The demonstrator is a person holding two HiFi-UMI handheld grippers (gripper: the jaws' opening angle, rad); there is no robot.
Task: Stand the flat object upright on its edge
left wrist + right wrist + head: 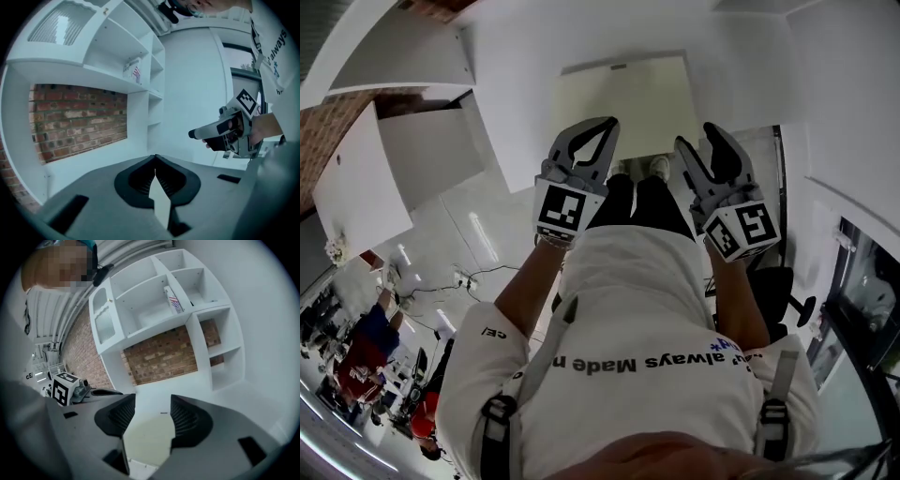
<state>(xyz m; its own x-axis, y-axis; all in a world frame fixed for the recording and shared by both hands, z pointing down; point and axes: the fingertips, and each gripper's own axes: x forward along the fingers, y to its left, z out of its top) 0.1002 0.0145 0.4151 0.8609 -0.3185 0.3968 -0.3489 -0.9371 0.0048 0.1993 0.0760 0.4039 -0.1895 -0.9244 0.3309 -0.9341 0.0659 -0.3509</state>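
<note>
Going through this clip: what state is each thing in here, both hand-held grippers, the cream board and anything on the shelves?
Left hand-held gripper: jaws shut, nothing between them.
Right hand-held gripper: jaws apart, gripping nothing; the board shows beyond the gap.
Cream board: lying flat on the white table, not yet on its edge, not gripped.
Small box: standing in a shelf compartment.

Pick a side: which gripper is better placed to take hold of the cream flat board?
Right, most likely. The right gripper has its jaws apart, with the cream flat board framed between them in its own view. The left gripper is shut and would need to open first.
</note>
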